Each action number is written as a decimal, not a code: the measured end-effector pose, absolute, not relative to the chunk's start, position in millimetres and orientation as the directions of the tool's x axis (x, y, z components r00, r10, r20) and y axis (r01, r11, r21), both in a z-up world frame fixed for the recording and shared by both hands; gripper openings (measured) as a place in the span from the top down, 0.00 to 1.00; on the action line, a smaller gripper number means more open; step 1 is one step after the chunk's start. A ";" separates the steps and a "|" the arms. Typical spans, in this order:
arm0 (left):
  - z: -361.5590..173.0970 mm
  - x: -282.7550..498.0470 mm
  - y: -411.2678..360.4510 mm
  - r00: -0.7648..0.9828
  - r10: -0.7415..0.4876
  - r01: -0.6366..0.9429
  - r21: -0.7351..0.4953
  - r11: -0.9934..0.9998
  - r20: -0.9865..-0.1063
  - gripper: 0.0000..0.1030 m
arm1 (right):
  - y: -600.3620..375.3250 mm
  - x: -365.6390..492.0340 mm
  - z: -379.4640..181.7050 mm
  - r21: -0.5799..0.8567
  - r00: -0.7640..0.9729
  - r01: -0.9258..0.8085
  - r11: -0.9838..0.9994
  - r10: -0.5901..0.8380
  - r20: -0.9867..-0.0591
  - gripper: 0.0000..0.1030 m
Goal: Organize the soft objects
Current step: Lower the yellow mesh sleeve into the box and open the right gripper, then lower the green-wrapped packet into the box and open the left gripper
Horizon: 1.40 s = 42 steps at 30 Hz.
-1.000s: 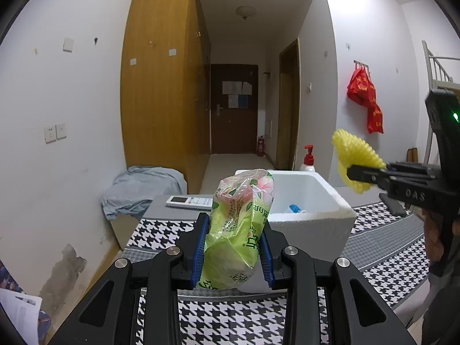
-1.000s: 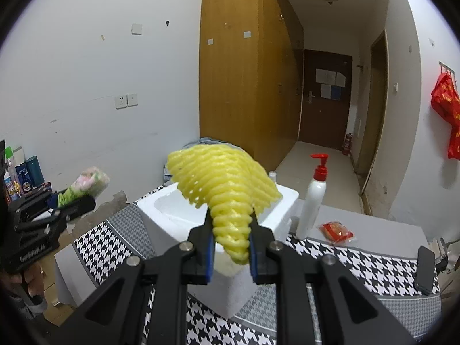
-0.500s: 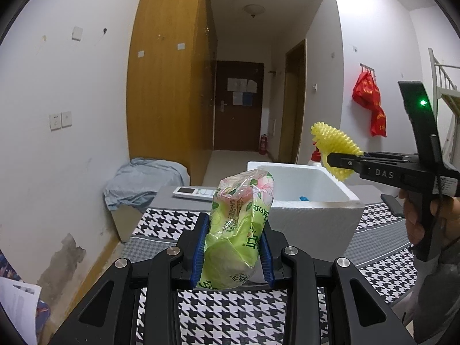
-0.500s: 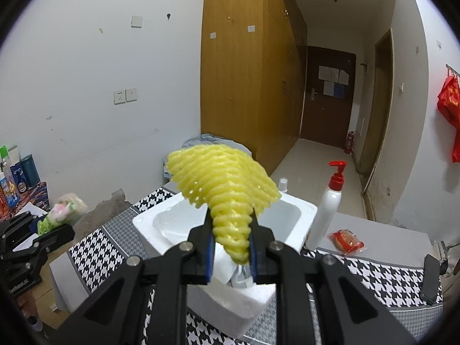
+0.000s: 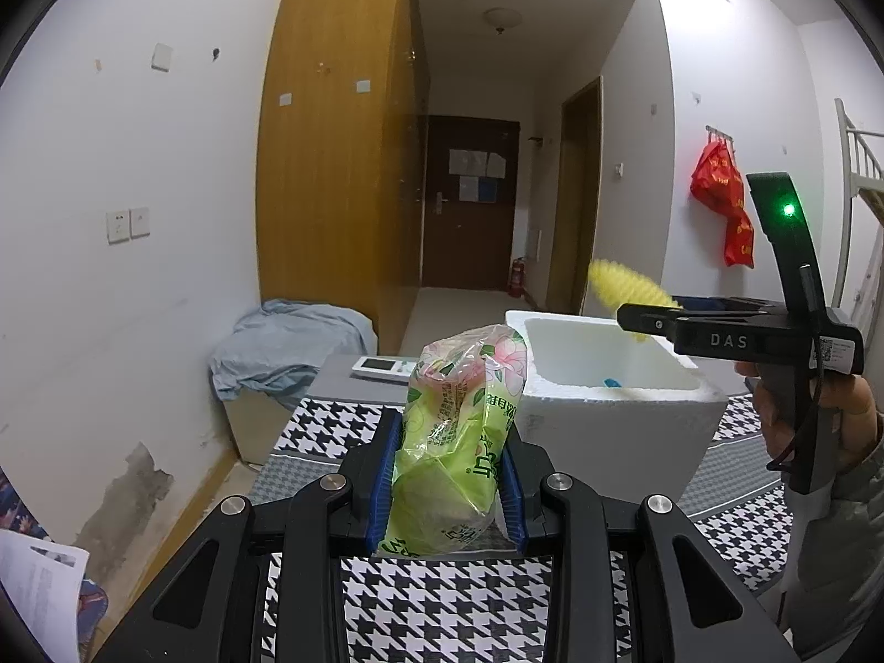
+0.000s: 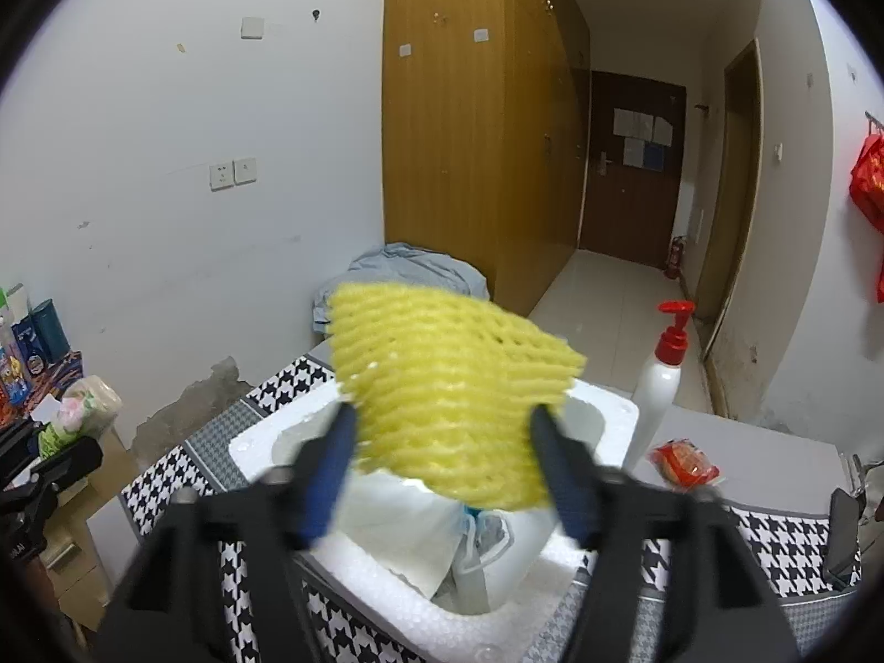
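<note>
My left gripper (image 5: 448, 475) is shut on a green flowered tissue pack (image 5: 458, 431), held above the houndstooth cloth in front of the white foam box (image 5: 613, 414). My right gripper (image 6: 447, 464) has its jaws spread wide over the foam box (image 6: 420, 585). The yellow foam net (image 6: 453, 403) sits loose between the blue pads, above a white plastic bag (image 6: 436, 536) inside the box. In the left wrist view the right gripper (image 5: 635, 326) reaches over the box with the net (image 5: 624, 287) at its tip.
A white pump bottle with a red top (image 6: 663, 381) and a red snack packet (image 6: 685, 461) lie behind the box. A remote (image 5: 384, 367) lies on the table's far end. A grey cloth heap (image 5: 287, 348) sits by the wardrobe. Bottles (image 6: 27, 337) stand at the left.
My right gripper has opened; the yellow net has spread out and sits loose between the pads over the box. My left gripper has drawn back slightly, still holding the tissue pack.
</note>
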<state>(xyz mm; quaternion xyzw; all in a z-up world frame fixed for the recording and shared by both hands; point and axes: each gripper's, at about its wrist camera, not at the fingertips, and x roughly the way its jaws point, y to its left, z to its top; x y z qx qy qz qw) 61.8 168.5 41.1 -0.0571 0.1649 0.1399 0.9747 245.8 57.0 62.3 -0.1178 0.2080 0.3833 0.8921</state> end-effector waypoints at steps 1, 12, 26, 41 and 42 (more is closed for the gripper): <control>41.1 62.0 169.0 0.906 0.255 -0.293 -0.067 0.954 -0.338 0.67 | 56.7 244.4 62.2 -0.053 0.627 -0.729 0.683 0.633 -0.454 0.20; 41.6 64.0 167.9 0.906 0.256 -0.295 -0.066 0.953 -0.338 0.67 | 50.1 236.0 66.4 -0.057 0.623 -0.739 0.672 0.648 -0.439 0.13; 49.9 85.5 165.6 0.916 0.224 -0.255 -0.052 0.966 -0.333 0.67 | 28.2 227.4 72.9 -0.066 0.658 -0.712 0.699 0.633 -0.408 0.03; 64.4 115.6 143.3 0.932 0.136 -0.160 -0.044 0.986 -0.336 0.67 | -6.9 208.2 74.3 -0.094 0.694 -0.692 0.716 0.623 -0.362 0.00; 64.8 117.5 141.7 0.932 0.132 -0.155 -0.042 0.987 -0.336 0.67 | -10.0 206.9 73.7 -0.097 0.697 -0.689 0.718 0.621 -0.359 0.00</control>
